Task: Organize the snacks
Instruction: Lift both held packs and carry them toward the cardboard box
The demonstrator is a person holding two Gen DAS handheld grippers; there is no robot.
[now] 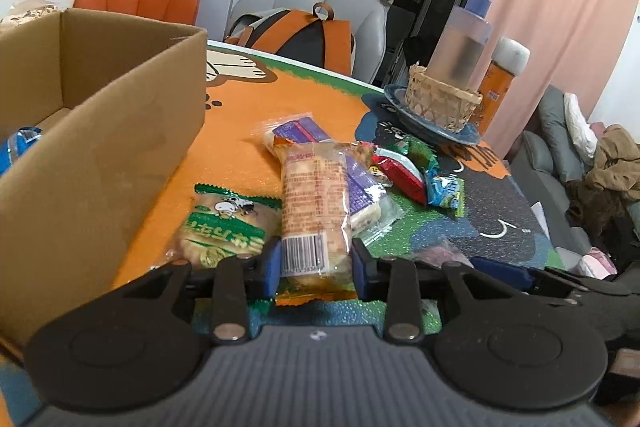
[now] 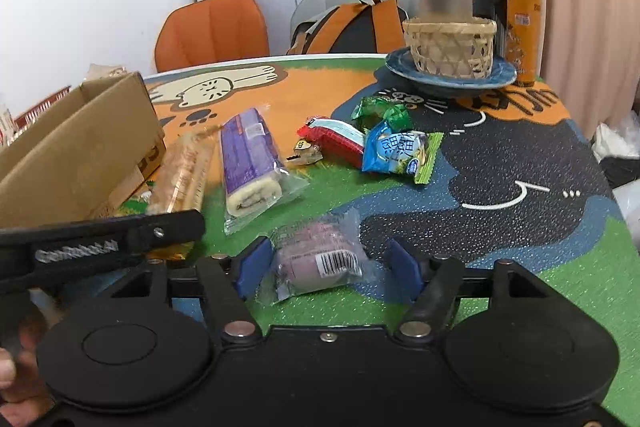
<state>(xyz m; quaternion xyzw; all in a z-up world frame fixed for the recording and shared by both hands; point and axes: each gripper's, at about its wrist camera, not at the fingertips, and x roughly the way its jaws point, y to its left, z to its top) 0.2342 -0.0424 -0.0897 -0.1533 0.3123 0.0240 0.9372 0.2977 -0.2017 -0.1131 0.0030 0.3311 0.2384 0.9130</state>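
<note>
My left gripper (image 1: 316, 263) is shut on one end of a long orange-wrapped snack (image 1: 314, 203), whose far end rests on the pile beside the open cardboard box (image 1: 100, 147). In the right wrist view the same snack (image 2: 184, 175) lies next to the box (image 2: 80, 147). My right gripper (image 2: 328, 267) stands open around a pink snack in a clear wrapper (image 2: 320, 263) lying on the mat; a gap shows at the right pad. Loose on the table are a green packet (image 1: 224, 227), a purple roll cake (image 2: 250, 163), a red packet (image 2: 340, 143) and a blue packet (image 2: 396, 155).
A woven basket (image 2: 450, 47) holding a bottle sits on a blue plate (image 2: 504, 75) at the back right, with an orange bottle (image 2: 524, 15) behind it. Something blue (image 1: 20, 147) lies inside the box. Chairs and a backpack (image 1: 308, 39) stand beyond the table edge.
</note>
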